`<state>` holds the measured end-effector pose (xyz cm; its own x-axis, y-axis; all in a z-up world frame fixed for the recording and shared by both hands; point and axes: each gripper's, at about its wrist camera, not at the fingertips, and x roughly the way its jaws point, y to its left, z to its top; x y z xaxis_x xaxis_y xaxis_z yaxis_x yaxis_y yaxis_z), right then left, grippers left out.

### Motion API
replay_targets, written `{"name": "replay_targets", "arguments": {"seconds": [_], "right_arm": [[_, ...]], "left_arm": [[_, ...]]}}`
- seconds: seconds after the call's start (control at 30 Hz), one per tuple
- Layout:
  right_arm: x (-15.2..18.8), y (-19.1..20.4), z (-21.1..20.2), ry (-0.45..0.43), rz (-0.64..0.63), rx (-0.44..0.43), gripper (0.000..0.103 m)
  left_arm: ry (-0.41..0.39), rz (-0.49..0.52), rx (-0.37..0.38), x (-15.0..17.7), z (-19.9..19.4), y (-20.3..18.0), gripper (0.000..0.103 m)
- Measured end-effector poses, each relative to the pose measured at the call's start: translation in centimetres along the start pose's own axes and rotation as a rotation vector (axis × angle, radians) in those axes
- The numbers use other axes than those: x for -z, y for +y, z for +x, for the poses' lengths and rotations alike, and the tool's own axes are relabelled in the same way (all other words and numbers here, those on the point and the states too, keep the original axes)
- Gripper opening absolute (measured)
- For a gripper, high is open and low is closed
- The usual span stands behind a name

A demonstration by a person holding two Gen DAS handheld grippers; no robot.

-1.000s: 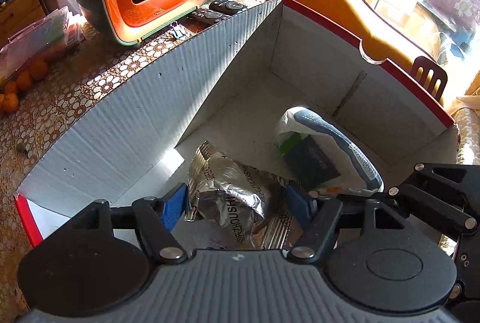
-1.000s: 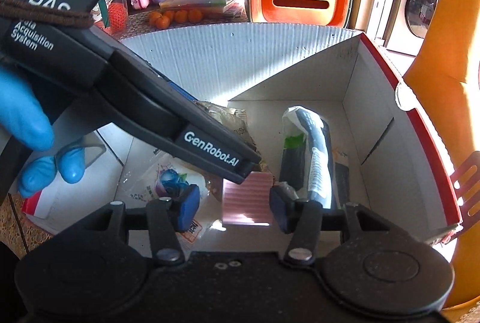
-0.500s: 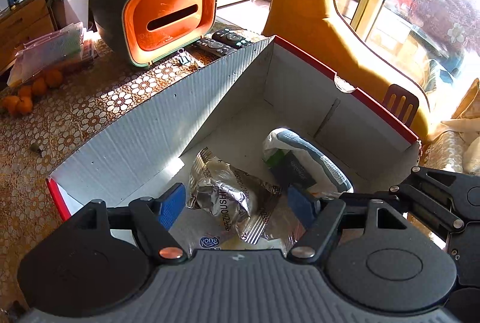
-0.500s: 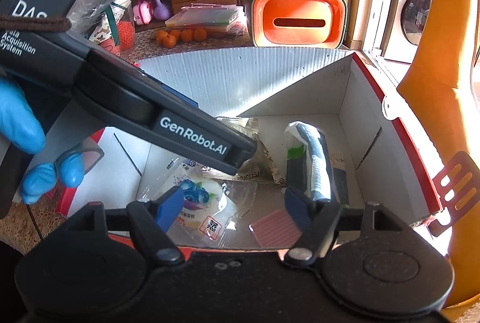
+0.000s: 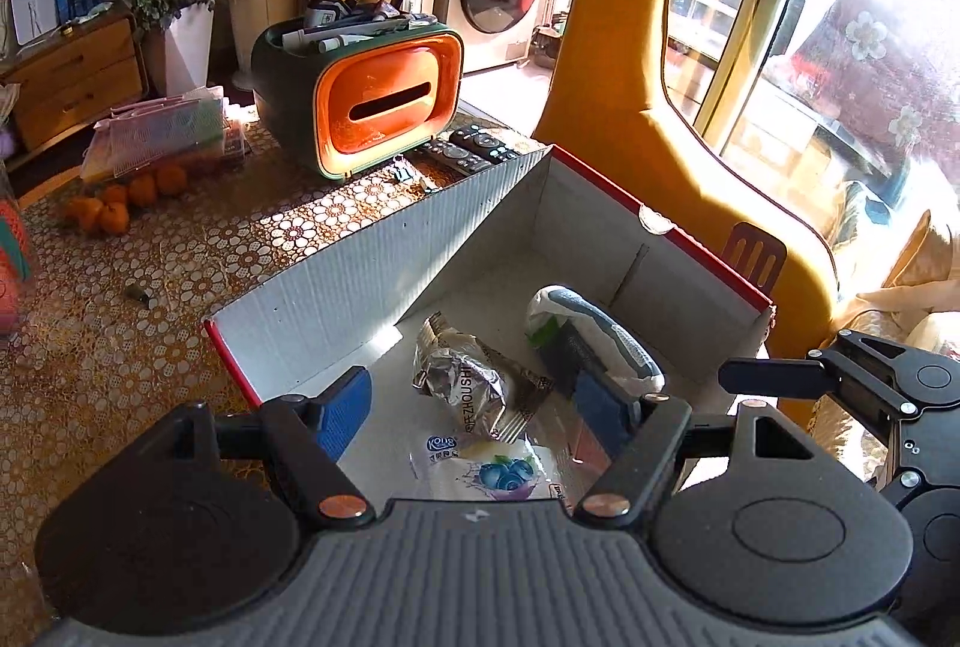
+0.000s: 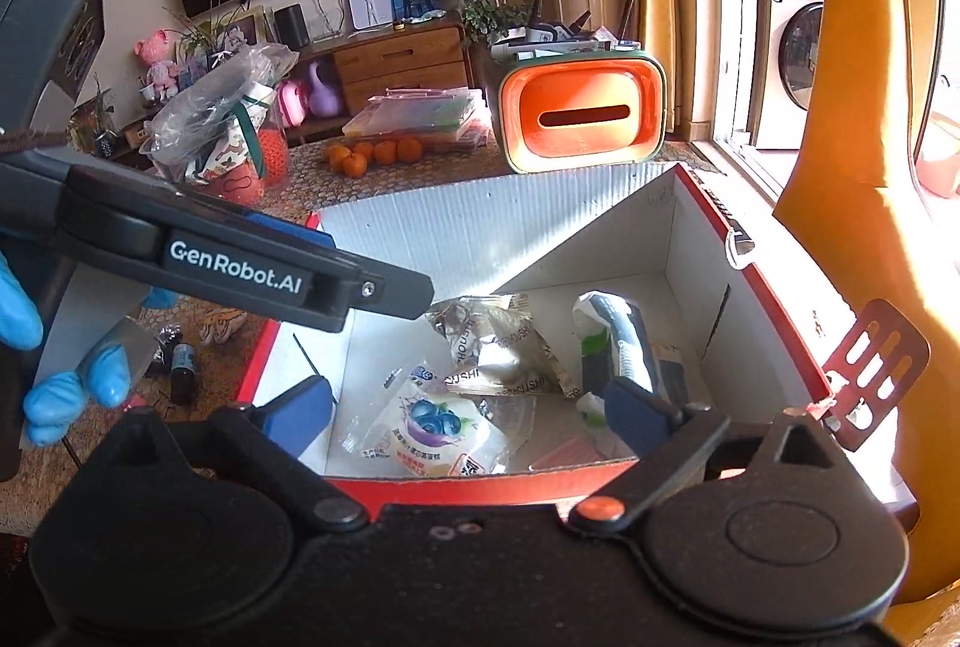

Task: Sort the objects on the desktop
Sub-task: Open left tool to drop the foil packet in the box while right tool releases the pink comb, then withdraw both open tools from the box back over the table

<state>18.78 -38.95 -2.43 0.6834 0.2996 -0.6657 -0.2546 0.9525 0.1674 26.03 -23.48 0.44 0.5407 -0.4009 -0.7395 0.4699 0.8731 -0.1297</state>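
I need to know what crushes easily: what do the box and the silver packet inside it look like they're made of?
Box: apparently corrugated cardboard, matte white inside with red outside; fine ribbing shows on its wall. Silver packet: likely metallised plastic film or foil, glossy and crinkled, with sharp creases and bright glints. Both look easy to dent.

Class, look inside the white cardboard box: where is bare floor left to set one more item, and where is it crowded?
Free: the box floor along the far wall, behind the foil packet and the white-and-grey pouch; also the near-left corner. Crowded: the near middle, where the blueberry packet, foil packet and pouch lie bunched.
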Motion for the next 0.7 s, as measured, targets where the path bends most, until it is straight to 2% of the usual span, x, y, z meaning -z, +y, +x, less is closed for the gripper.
{"name": "replay_targets", "arguments": {"seconds": [0.07, 0.3, 0.63, 0.7], "right_arm": [[0.1, 0.1, -0.5, -0.01, 0.007, -0.005, 0.098], [0.5, 1.7, -1.7, -0.033, 0.009, -0.01, 0.098], [1.0, 4.1, -2.8, -0.068, 0.034, -0.029, 0.1], [1.2, 4.6, -2.9, -0.072, 0.035, -0.031, 0.1]], "left_arm": [[-0.016, -0.003, 0.004, 0.4, -1.0, 0.2, 0.082], [-0.053, -0.014, -0.001, 2.0, -3.6, 0.9, 0.082], [-0.106, -0.027, 0.0, 4.4, -7.5, 2.7, 0.087], [-0.116, -0.034, -0.008, 5.0, -8.3, 3.4, 0.09]]}}
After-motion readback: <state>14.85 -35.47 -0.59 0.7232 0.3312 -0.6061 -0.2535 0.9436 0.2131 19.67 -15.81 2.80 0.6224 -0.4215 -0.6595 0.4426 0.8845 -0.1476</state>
